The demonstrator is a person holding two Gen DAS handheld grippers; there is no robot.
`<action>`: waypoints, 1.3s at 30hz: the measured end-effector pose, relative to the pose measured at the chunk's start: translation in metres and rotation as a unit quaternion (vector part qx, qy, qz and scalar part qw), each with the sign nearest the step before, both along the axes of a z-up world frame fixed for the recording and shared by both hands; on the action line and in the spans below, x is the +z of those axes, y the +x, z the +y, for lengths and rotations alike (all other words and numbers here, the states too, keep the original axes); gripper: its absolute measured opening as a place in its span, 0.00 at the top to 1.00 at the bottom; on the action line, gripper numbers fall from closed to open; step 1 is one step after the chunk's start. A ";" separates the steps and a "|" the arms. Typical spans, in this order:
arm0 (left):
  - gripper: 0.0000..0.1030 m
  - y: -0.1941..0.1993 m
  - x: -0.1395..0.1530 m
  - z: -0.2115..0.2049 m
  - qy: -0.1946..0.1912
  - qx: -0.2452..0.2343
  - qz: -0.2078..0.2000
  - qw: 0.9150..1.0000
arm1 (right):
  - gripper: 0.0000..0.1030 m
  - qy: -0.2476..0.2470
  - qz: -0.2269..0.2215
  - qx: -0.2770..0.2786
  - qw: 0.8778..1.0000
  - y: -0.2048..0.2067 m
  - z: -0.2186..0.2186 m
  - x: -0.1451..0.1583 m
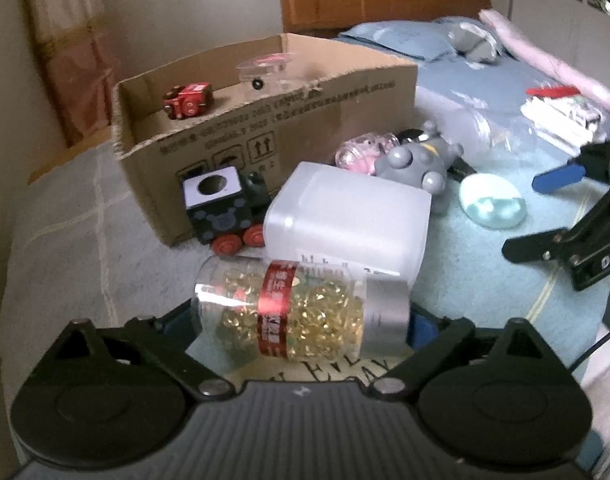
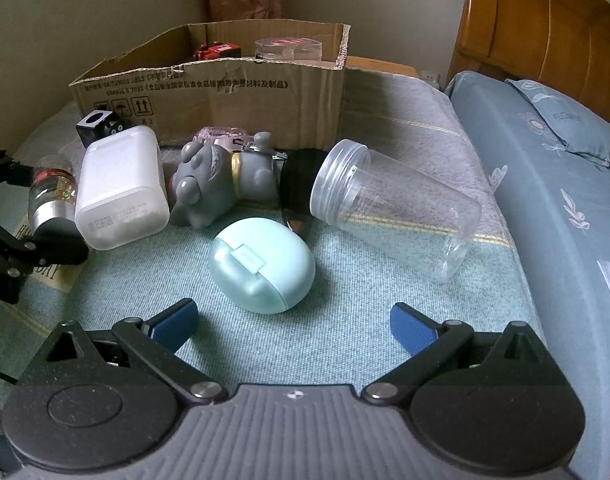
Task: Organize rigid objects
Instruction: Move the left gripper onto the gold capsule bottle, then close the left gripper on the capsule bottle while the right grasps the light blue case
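Left wrist: capsule bottle [image 1: 301, 312] lies crosswise (silver cap right) between the wide-open left hand-held gripper [image 1: 301, 322].

mint case [image 2: 261, 266], grey toy [image 2: 209, 188] (gold collar)

— Where is your left wrist camera looking from?
— Low over the bed, tilted down, very near the clear capsule bottle with the red band [image 1: 301, 312]; the brown cardboard box [image 1: 265, 120] sits at twelve o'clock.
— And your right?
— Also tilted down, near the mint oval case [image 2: 261, 266]. Both views share that box [image 2: 209, 92] and the frosted white plastic container [image 1: 349, 216] [image 2: 121, 188].
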State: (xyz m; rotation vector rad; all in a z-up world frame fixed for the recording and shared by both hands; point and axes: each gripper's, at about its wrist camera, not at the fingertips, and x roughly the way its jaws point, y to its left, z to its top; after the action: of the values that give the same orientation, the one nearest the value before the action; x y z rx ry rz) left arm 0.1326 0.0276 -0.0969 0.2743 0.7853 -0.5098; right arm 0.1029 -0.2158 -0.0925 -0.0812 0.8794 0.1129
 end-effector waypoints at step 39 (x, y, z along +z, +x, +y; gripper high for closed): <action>0.05 -0.011 0.009 0.030 -0.034 0.111 0.013 0.993 | 0.13 0.033 0.010 0.136 0.990 0.018 0.034 0.009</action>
State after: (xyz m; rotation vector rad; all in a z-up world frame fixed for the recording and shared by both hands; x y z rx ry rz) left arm 0.1212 0.0574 -0.0880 0.1151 0.8104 -0.3293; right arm 0.1207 -0.1816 -0.0833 -0.1388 0.8812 0.3979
